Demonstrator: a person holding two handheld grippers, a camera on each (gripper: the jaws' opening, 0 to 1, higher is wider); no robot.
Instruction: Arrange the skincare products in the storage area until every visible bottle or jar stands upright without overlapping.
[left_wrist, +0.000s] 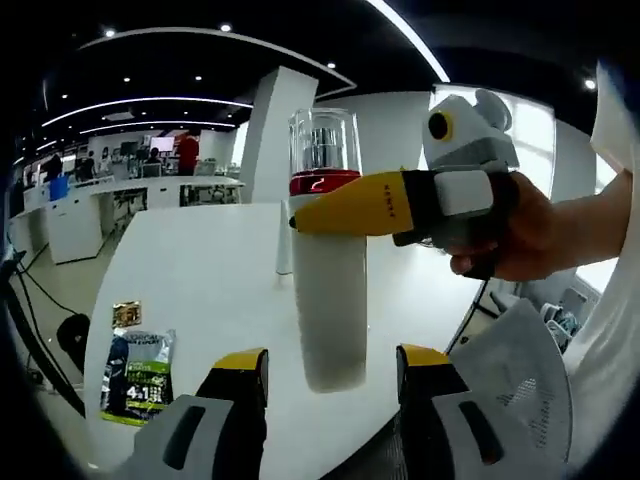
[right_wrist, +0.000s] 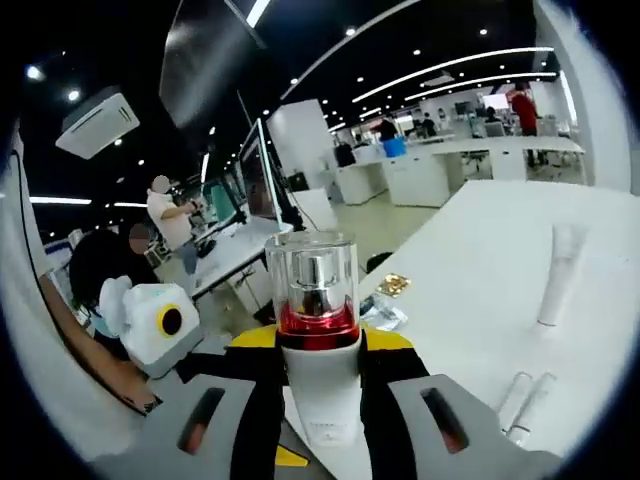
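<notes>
Glossy white table (left_wrist: 210, 270), right tool (left_wrist: 300, 222) gripping cylindrical bottle (left_wrist: 328, 290) (clear cap)

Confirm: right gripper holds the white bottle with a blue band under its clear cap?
Not quite: the band is red, not blue. In the right gripper view, the right gripper is shut on the white bottle, with the red band under its clear cap.
</notes>
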